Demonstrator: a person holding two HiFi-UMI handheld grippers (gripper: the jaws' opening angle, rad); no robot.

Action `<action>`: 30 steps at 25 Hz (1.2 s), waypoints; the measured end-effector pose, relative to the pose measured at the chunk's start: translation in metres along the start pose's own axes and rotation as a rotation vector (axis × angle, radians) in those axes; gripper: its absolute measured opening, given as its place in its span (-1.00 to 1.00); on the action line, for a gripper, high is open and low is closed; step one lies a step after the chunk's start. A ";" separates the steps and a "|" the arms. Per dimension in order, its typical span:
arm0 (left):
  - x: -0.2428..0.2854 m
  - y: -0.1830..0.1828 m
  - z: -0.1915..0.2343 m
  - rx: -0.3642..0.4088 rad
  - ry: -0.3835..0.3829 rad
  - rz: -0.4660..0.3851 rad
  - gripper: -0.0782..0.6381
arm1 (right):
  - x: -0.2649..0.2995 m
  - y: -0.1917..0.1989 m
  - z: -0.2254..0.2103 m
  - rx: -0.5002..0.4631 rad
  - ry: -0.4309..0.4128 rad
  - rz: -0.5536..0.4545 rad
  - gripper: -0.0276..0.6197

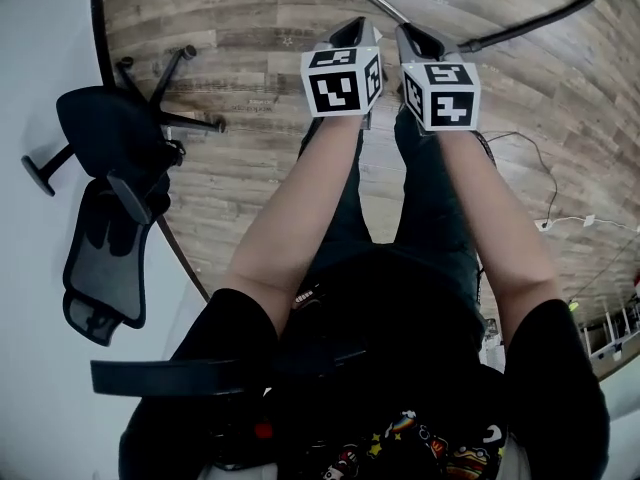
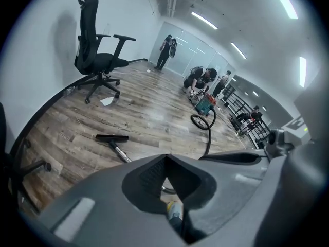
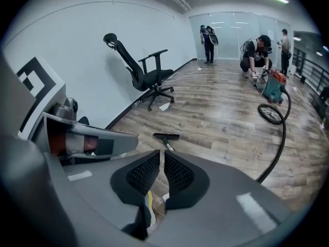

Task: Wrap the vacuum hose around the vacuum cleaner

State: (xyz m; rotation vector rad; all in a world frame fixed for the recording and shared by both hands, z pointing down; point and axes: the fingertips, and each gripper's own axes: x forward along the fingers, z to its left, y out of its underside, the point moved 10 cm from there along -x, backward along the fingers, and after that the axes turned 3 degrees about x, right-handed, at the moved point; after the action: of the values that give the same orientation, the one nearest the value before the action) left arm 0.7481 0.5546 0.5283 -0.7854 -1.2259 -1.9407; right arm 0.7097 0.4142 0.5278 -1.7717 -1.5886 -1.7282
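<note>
Left gripper [image 2: 166, 157] closed and empty, right gripper [image 3: 162, 154] barely parted and empty

Black short sleeves [image 1: 228, 333] over dark trousers [image 1: 432, 218]; at six o'clock in the head view the black top [image 1: 400, 308] shows a bright cartoon print [image 1: 420, 443] (partly cut off); left claw [image 1: 353, 26] and right claw [image 1: 413, 34] are grey shells with black meshed pads [image 3: 177, 174]; each bears a white cube [image 1: 342, 81] with black square markers.
</note>
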 end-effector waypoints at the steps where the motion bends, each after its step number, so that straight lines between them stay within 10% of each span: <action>1: 0.010 0.004 0.009 0.000 0.003 0.000 -0.78 | 0.014 0.006 -0.001 -0.002 0.004 0.010 -0.76; 30: 0.316 0.197 0.174 -0.257 -0.096 -0.033 -0.78 | 0.376 0.186 -0.113 -0.382 -0.025 0.232 -0.41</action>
State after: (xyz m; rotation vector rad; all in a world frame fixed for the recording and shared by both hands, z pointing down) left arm 0.7485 0.5799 0.9387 -1.0047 -1.0621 -2.1366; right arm 0.6859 0.4535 0.9598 -2.0549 -1.0558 -1.9944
